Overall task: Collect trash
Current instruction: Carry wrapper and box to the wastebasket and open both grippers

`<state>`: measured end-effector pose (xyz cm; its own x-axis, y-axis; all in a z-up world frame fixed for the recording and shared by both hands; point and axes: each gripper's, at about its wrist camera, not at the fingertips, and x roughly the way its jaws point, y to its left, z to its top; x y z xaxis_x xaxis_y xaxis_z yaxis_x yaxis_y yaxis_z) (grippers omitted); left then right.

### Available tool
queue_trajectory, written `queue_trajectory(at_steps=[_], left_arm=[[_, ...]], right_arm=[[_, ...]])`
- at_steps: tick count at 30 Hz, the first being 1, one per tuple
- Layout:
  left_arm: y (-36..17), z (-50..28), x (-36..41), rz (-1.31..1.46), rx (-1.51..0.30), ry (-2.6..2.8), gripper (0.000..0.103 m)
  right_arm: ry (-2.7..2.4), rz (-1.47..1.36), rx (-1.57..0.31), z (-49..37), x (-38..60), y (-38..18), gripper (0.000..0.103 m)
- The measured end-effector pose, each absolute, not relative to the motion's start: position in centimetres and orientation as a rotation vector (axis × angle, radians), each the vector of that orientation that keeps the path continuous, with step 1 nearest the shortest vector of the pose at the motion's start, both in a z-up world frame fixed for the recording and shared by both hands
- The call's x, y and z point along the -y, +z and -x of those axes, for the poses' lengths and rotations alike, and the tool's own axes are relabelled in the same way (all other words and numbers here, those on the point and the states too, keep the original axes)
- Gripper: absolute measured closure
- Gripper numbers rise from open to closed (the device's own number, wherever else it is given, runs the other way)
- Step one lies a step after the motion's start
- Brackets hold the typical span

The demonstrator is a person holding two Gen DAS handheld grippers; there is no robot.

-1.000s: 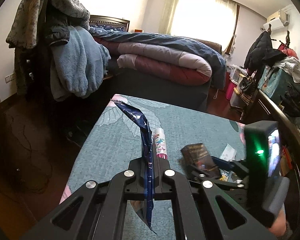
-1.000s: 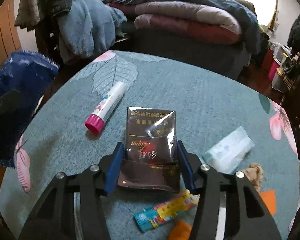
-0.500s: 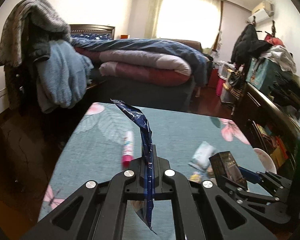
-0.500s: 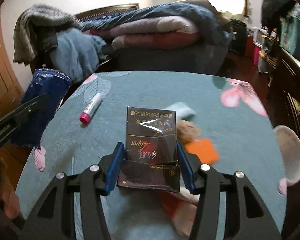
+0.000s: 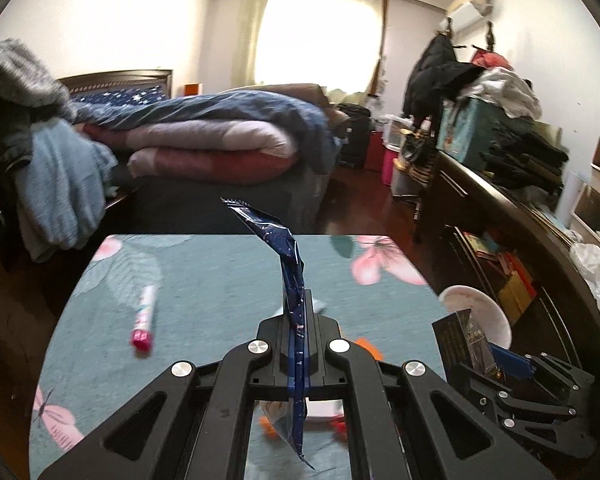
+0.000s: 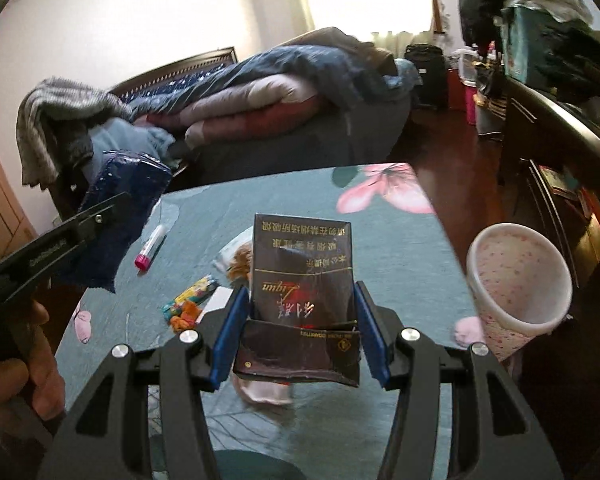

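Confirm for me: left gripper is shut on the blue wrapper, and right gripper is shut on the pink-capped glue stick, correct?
Not quite. The right gripper is shut on the dark cigarette pack, as the right wrist view shows. The pink-capped glue stick lies on the table. The left gripper is indeed shut on the blue wrapper.

One dark cigarette pack [image 6: 303, 276], one blue foil wrapper [image 5: 294, 292], one glue stick [image 5: 144, 318] (pink-capped), one candy wrapper [image 6: 190, 300], one speckled paper cup [image 6: 518, 284], one desk [image 5: 220, 276].
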<state>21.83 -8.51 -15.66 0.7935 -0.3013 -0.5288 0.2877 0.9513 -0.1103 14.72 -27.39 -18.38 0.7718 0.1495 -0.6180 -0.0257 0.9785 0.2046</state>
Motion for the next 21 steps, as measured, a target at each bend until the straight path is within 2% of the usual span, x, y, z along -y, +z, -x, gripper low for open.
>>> queue_trajectory(at_steps=[21], left_arm=[[-15.0,-22.8,23.5,-0.087,-0.578,-0.565,0.1]], right_arm=[[-0.091,-0.304,-0.552,-10.3,40.9,-16.7,0.05]])
